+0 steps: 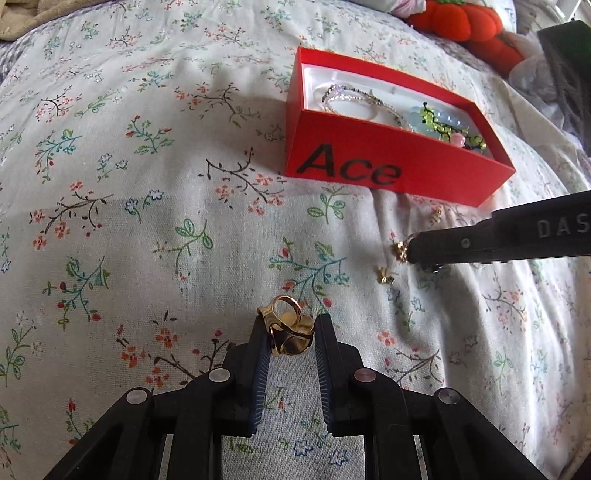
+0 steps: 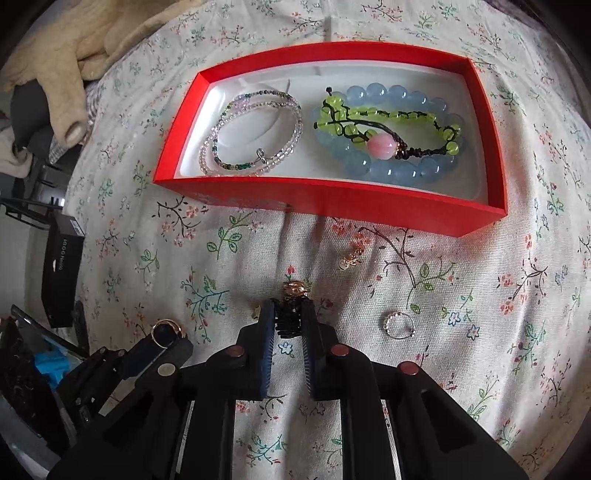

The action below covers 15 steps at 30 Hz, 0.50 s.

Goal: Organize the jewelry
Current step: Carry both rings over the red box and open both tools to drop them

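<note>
My left gripper (image 1: 291,334) is shut on a chunky gold ring (image 1: 286,326), held over the floral bedsheet; it also shows in the right wrist view (image 2: 167,332). My right gripper (image 2: 290,308) is shut on a small gold earring (image 2: 294,288); in the left wrist view its tip (image 1: 410,251) carries the earring (image 1: 399,250). The red box (image 1: 391,162) (image 2: 325,195) holds a clear beaded bracelet (image 2: 255,136), a blue bead bracelet (image 2: 399,166) and a green bead bracelet (image 2: 369,123). Loose on the sheet: a gold earring (image 1: 385,275), another small gold piece (image 2: 349,260), a pearl ring (image 2: 399,325).
The floral bedsheet (image 1: 147,221) is soft and wrinkled. An orange plush pumpkin (image 1: 469,26) lies behind the box. A beige blanket (image 2: 74,55) and a black box (image 2: 61,273) sit off the bed's left side.
</note>
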Tool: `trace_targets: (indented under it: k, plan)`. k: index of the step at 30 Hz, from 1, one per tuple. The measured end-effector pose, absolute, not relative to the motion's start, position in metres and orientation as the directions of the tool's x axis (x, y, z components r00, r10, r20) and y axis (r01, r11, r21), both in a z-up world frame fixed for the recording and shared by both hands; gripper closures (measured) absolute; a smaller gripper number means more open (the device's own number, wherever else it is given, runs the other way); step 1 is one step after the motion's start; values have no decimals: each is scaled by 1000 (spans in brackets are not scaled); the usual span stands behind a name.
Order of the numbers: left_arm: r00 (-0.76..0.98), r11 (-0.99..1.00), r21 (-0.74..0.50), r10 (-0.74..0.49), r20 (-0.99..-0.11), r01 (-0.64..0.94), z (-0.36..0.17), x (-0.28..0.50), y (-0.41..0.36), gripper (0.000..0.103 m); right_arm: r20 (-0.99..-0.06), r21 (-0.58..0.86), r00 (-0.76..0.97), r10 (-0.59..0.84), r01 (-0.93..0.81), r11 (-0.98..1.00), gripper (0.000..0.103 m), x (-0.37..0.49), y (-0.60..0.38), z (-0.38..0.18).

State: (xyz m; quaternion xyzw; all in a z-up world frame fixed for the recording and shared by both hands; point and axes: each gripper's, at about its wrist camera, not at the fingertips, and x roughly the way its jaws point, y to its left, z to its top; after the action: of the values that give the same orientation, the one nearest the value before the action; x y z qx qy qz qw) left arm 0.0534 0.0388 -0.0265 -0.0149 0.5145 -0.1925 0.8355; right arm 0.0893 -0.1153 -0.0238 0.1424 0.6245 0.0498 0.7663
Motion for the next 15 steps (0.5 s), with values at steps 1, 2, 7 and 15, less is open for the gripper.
trace_targets:
  k: [1,2,7,15]
  plan:
    - [399,925,-224,-338,-853,305,-25,54,39,85,-940,285,224,258,99,953,88,88,-117,-20]
    - [401,925,-227,-340,-851,304,-23,54,39,85,-936,292,233,263,97,952,88,88,-118,-16]
    - [396,919,-257,-364,-843,298,-18,53,38,85,-912,338,279,300,100,936,88,82,-127,3]
    - [402,915,-259,-373,-836,310,-7,60,21,85,-850,424,394,350,116,898,88,79,-156,34]
